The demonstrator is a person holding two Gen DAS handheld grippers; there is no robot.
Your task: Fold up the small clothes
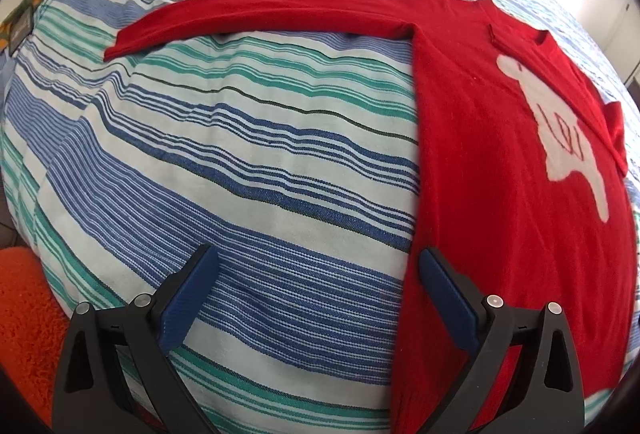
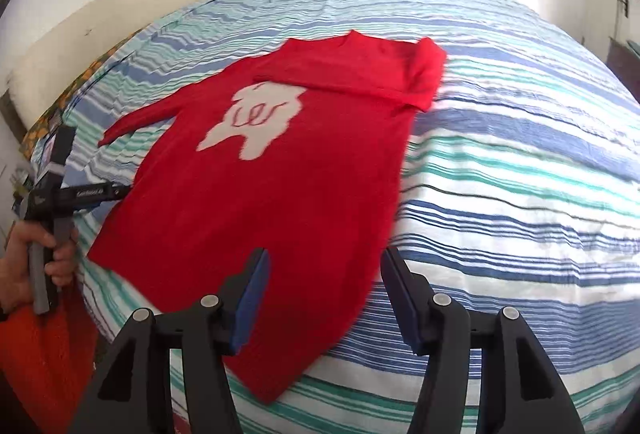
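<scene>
One sleeve [image 2: 400, 82] of your sweater [image 2: 256, 202] is folded in; the other [image 1: 256, 14] isn't. Both grippers, left [image 1: 318, 266] and right [image 2: 326, 266], gape empty.

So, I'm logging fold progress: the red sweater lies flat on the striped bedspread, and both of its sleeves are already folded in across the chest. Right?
Not quite. On the red sweater only one sleeve is folded across the chest, as the right wrist view shows. The other sleeve lies stretched out on the striped bedspread. The rest holds.
</scene>
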